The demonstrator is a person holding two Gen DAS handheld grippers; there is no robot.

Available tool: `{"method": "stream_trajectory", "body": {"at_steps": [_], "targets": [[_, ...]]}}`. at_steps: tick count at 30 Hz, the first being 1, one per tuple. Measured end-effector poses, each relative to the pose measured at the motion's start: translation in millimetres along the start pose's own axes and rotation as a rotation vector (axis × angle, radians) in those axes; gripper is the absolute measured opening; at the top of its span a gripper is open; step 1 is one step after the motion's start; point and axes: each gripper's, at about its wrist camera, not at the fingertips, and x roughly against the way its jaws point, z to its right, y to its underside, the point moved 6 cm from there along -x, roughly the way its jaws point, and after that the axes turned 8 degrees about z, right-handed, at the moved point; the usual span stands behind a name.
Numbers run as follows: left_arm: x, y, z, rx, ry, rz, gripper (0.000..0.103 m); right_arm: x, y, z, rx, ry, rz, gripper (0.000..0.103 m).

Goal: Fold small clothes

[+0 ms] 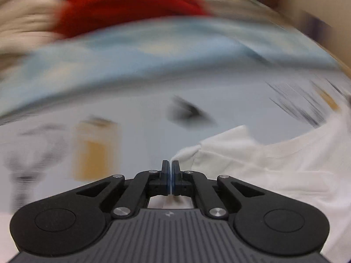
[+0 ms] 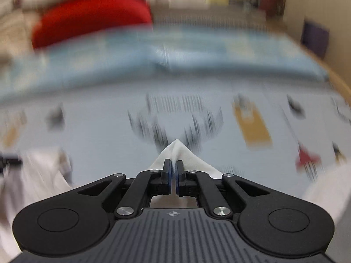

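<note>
A white garment (image 1: 274, 164) lies on the printed sheet at the right of the left wrist view. One corner of it runs up to the tips of my left gripper (image 1: 170, 166), which is shut with that corner pinched between its pads. In the right wrist view my right gripper (image 2: 173, 166) is shut on another corner of the white garment (image 2: 176, 151), which stands up in a peak just past the fingertips. More white cloth shows at the lower left and lower right edges of that view. Both views are blurred.
A pale grey sheet (image 2: 98, 135) printed with dark and yellow figures covers the surface. Behind it lie a light blue blanket (image 2: 197, 61) and a red cloth or cushion (image 2: 92, 17). A beige wall with a purple item (image 2: 316, 39) stands at the right.
</note>
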Motion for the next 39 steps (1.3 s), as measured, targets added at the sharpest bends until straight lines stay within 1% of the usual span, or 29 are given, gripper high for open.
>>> {"method": "stream_trajectory", "body": {"at_steps": [1, 2, 3, 4, 6, 8, 10, 11, 12, 13, 14, 15, 16, 17, 18, 19, 20, 23, 26, 27, 28, 30, 32, 33, 35, 36, 37, 39], "targets": [[0.9, -4.4, -14.7, 0.022, -0.081, 0.028, 0.004, 0.0, -11.2, -1.6, -0.014, 0.008, 0.074, 0.004], [-0.2, -4.9, -22.6, 0.030, -0.122, 0.021, 0.011, -1.2, -22.3, -2.7, -0.021, 0.034, 0.140, 0.014], [-4.1, -2.4, -25.5, 0.032, -0.110, -0.033, 0.028, -4.4, -29.3, -2.9, -0.030, 0.060, 0.155, 0.025], [-4.4, -0.6, -24.6, 0.043, -0.071, -0.055, 0.032, -6.2, -31.7, -2.4, -0.047, 0.064, 0.147, 0.045], [0.0, -2.0, -18.6, 0.052, -0.032, -0.048, 0.032, -6.8, -27.2, 1.6, -0.092, 0.054, 0.119, 0.046], [4.4, -4.3, -11.0, 0.054, 0.005, -0.055, 0.032, -10.6, -16.1, 6.3, -0.101, 0.084, 0.043, 0.046], [5.6, -2.6, -1.6, 0.098, 0.089, -0.077, 0.032, -13.5, -2.1, 16.0, -0.114, 0.112, -0.032, 0.046], [3.8, 1.5, 4.6, 0.128, 0.145, -0.105, 0.032, -14.3, 3.5, 21.2, -0.123, 0.128, -0.060, 0.046], [-0.9, 9.0, 10.6, 0.154, 0.199, -0.148, 0.035, -16.7, 9.9, 26.7, -0.136, 0.146, -0.093, 0.046], [-8.2, 20.8, 15.8, 0.161, 0.227, -0.215, 0.041, -18.1, 18.9, 36.3, -0.155, 0.165, -0.132, 0.046], [-16.3, 37.5, 20.8, 0.147, 0.226, -0.305, 0.043, -20.1, 27.5, 46.6, -0.179, 0.183, -0.171, 0.046], [-22.6, 54.6, 24.1, 0.112, 0.207, -0.363, 0.043, -22.9, 37.1, 60.7, -0.211, 0.206, -0.212, 0.046], [-19.8, 53.0, 28.0, 0.066, 0.205, -0.316, 0.044, -24.5, 47.3, 72.8, -0.240, 0.236, -0.243, 0.046], [-17.9, 51.8, 33.4, 0.011, 0.194, -0.325, 0.045, -25.0, 55.2, 85.9, -0.270, 0.274, -0.267, 0.046], [-16.0, 50.0, 35.2, -0.003, 0.181, -0.334, 0.046, -24.2, 62.9, 101.7, -0.306, 0.317, -0.284, 0.046], [-15.1, 49.7, 35.5, 0.009, 0.178, -0.343, 0.049, -24.8, 69.0, 117.6, -0.339, 0.344, -0.286, 0.046], [-15.1, 51.3, 35.4, 0.018, 0.180, -0.350, 0.049, -21.9, 72.3, 134.1, -0.367, 0.362, -0.278, 0.045], [-15.3, 53.5, 38.0, -0.014, 0.180, -0.345, 0.051, -12.9, 70.0, 182.8, -0.419, 0.421, -0.212, 0.046], [-16.9, 52.2, 35.1, -0.015, 0.187, -0.348, 0.051, 5.3, 68.2, 243.3, -0.410, 0.573, -0.140, 0.046], [-17.3, 52.5, 34.5, -0.012, 0.189, -0.350, 0.051, 12.3, 70.6, 266.0, -0.441, 0.616, -0.119, 0.046], [-18.6, 53.1, 34.6, -0.011, 0.190, -0.351, 0.051, 19.2, 76.8, 290.2, -0.502, 0.655, -0.097, 0.046], [-18.3, 52.5, 35.0, -0.015, 0.189, -0.351, 0.051, 30.6, 90.2, 328.1, -0.640, 0.700, -0.071, 0.046], [-18.9, 52.5, 35.8, -0.020, 0.187, -0.349, 0.052, 41.7, 97.3, 349.8, -0.784, 0.683, -0.014, 0.047], [-19.3, 52.7, 36.5, -0.022, 0.185, -0.347, 0.054, 48.0, 93.8, 353.2, -0.819, 0.677, 0.034, 0.047], [-19.5, 52.6, 38.4, -0.023, 0.181, -0.344, 0.057, 53.7, 75.0, 348.0, -0.792, 0.632, 0.128, 0.047], [-19.2, 52.6, 39.6, -0.025, 0.179, -0.342, 0.058, 50.6, 62.7, 340.4, -0.752, 0.574, 0.162, 0.046], [-19.1, 52.7, 40.5, -0.028, 0.177, -0.341, 0.059, 44.7, 55.9, 334.5, -0.724, 0.528, 0.163, 0.045], [-18.6, 53.1, 41.0, -0.035, 0.177, -0.337, 0.059, 27.7, 53.3, 324.0, -0.690, 0.484, 0.112, 0.045]]}}
